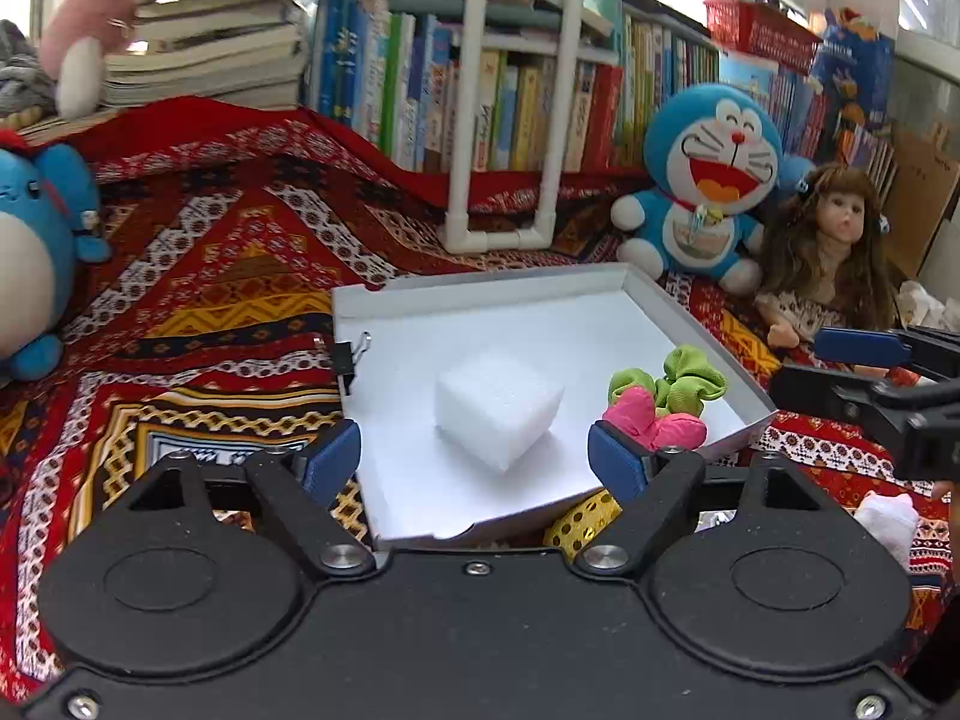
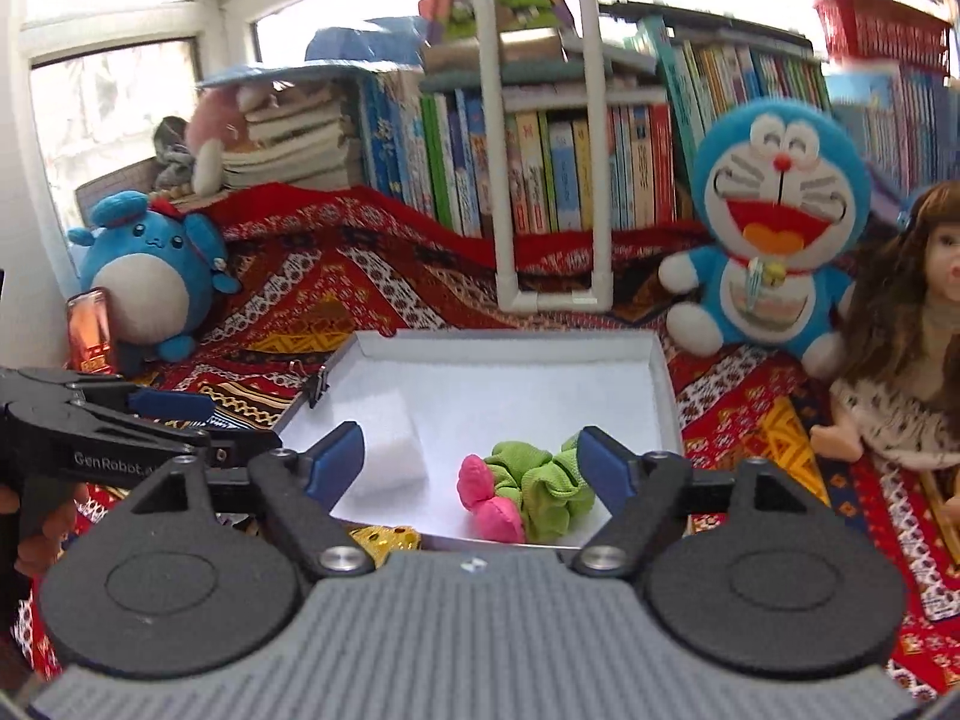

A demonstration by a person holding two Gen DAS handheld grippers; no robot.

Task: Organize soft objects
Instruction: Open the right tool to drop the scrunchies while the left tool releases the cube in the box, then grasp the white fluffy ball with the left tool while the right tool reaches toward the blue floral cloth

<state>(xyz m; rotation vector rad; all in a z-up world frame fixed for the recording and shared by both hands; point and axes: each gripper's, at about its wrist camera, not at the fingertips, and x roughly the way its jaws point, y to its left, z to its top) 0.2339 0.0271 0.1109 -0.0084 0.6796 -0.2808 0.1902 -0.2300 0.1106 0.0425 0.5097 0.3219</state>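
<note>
A shallow white box (image 1: 420,324) (image 2: 663,384) lies on the patterned cloth. Inside it sit a white foam cube (image 1: 498,405) (image 2: 393,441) and a soft toy with green ruffles (image 1: 690,381) (image 2: 534,480) and pink petals (image 1: 651,423) (image 2: 486,498). My left gripper (image 1: 477,459) stands open above the box's near edge, the cube lying free beyond its blue pads. My right gripper (image 2: 471,459) is open too, nothing between its pads, with the green and pink toy lying below it. Each gripper shows at the other view's side: the right gripper (image 1: 864,354), the left gripper (image 2: 174,414).
A gold sequinned piece (image 1: 585,519) (image 2: 387,540) and a small white soft thing (image 1: 888,525) lie on the cloth in front of the box. Blue plush cat (image 1: 708,180), doll (image 1: 834,240), round blue plush (image 2: 150,276), white pipe frame (image 1: 510,234) and books ring the back.
</note>
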